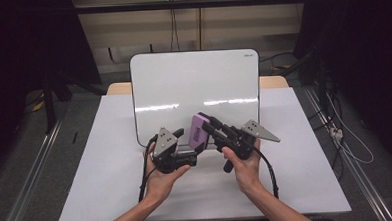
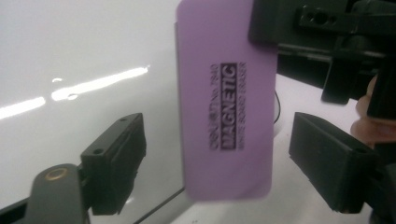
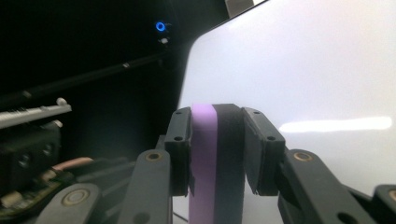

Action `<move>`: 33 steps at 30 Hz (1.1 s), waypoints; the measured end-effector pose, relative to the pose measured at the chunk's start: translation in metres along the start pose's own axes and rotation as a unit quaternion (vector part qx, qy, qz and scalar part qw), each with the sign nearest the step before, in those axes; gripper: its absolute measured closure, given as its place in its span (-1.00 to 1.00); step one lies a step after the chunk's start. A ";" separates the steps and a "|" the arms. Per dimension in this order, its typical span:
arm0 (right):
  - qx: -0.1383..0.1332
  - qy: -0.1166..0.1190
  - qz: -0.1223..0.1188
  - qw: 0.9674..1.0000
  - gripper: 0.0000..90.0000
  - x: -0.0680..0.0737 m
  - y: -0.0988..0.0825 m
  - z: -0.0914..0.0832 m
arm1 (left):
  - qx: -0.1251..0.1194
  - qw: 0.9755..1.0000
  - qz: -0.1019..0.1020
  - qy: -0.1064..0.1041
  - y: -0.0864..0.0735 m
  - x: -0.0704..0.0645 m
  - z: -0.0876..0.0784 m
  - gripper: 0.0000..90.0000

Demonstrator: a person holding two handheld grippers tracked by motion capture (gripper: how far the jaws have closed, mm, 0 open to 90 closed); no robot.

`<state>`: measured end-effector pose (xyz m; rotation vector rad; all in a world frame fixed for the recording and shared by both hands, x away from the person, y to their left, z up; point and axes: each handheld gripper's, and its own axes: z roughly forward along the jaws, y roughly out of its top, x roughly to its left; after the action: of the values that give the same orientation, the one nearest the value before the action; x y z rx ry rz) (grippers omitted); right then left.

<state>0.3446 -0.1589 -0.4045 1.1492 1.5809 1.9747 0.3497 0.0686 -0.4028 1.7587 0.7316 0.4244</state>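
A purple magnetic whiteboard eraser (image 1: 198,131) with a black felt side is held up over the near edge of the whiteboard (image 1: 193,85). My right gripper (image 1: 211,127) is shut on it, jaws pressing its purple and black faces (image 3: 215,154). In the left gripper view the eraser's printed purple face (image 2: 226,107) hangs between my left gripper's (image 2: 233,163) open jaws, touching neither pad. In the high view the left gripper (image 1: 180,141) sits just left of the eraser.
The whiteboard lies flat on a white table cover (image 1: 106,164), its surface blank with light reflections. Metal rails run along both sides of the table on the floor, and cables (image 1: 345,134) lie at the right.
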 end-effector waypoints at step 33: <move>0.116 -0.154 -0.272 0.943 0.49 -0.013 0.023 -0.037 | 0.069 0.993 0.005 0.098 -0.035 0.074 -0.075 -0.89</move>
<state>0.3283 -0.1989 -0.3891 0.9095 1.7498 1.2208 0.3491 0.1781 -0.4193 1.8678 0.9096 0.5703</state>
